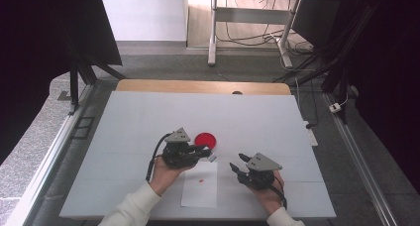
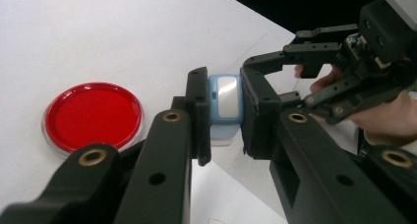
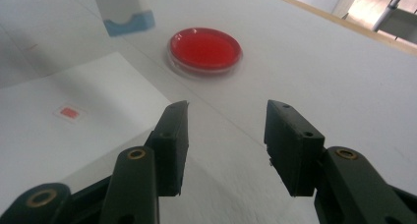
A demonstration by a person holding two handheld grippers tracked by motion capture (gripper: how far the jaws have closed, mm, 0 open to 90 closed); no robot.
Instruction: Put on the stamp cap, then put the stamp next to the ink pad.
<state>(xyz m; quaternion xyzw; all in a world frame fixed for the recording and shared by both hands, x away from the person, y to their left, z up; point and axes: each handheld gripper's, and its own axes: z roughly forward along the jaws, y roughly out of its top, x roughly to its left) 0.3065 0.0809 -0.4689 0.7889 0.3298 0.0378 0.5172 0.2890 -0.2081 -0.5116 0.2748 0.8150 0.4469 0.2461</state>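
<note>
Left gripper view: left tool [image 2: 225, 117] clamps small blue-white block [image 2: 225, 102] between pads, red dish [image 2: 92, 117] on desk [image 2: 123, 32] to its left. Right tool [image 3: 226, 145] apart, jaws parted, nothing between; dish ahead, paper sheet [image 3: 74, 121] left.

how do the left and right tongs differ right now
The left tongs are shut on a small blue and white block, held above the table; the right tongs stand open with nothing between them. In the high view the left tongs sit beside the red dish, the right tongs farther from it, right of the paper sheet. Both are black, two-jawed and hand-held.
</note>
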